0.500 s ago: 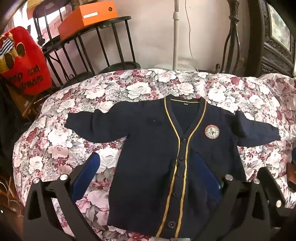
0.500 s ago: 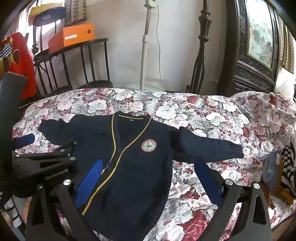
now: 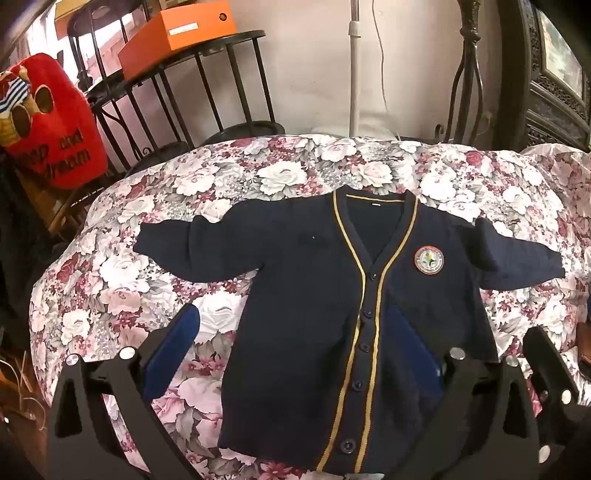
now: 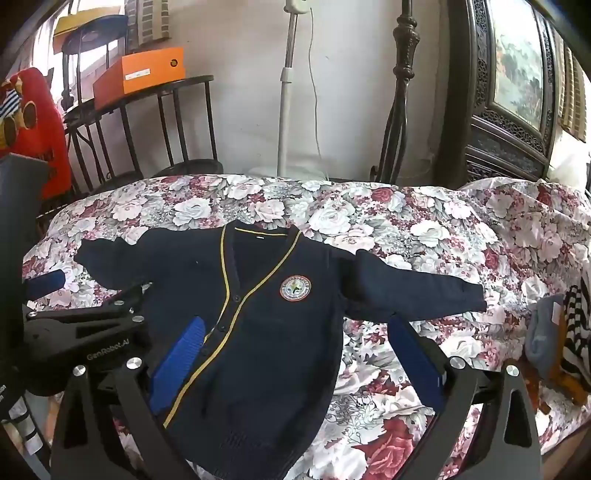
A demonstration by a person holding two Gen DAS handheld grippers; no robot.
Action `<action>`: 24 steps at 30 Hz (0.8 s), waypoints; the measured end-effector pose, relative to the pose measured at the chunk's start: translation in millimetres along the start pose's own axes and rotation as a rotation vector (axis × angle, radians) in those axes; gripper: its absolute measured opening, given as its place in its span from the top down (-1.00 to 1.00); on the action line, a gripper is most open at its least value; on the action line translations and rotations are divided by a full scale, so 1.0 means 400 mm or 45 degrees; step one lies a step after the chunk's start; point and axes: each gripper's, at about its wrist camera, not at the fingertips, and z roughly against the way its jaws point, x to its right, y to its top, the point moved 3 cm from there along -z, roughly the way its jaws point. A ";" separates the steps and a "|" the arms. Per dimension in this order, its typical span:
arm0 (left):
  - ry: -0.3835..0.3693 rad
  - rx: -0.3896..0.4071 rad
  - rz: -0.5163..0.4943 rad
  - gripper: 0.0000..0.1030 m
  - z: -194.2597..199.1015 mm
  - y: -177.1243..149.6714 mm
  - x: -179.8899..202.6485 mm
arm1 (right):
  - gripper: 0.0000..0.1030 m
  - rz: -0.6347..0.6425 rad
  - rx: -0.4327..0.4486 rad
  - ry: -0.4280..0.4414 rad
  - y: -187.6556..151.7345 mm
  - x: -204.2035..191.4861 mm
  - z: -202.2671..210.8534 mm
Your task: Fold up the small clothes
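Both my claws spread wide above the laid-out cardigan

Nearest me, my left claw [image 3: 295,354] gapes with nothing between its blue pads, one pad over the floral bedcover [image 3: 122,288], the other over the buttoned front; my right claw [image 4: 295,358] is spread just as wide, gripping nothing, straddling the garment's right half; beyond them the navy cardigan [image 3: 306,295] lies flat and face up on the cover, sleeves out to both sides, round badge [image 3: 428,259] on the chest; further back an orange box [image 3: 177,33] sits on a black metal rack [image 3: 207,70] by the wall.
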 end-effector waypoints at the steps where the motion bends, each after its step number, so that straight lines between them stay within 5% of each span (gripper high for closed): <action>1: 0.002 -0.001 0.000 -0.91 0.000 0.001 0.002 | -0.93 0.000 0.001 0.000 0.000 0.000 0.001; 24: 0.004 -0.003 -0.004 -0.91 -0.002 -0.001 0.001 | -0.93 -0.002 -0.005 0.003 0.000 0.000 -0.001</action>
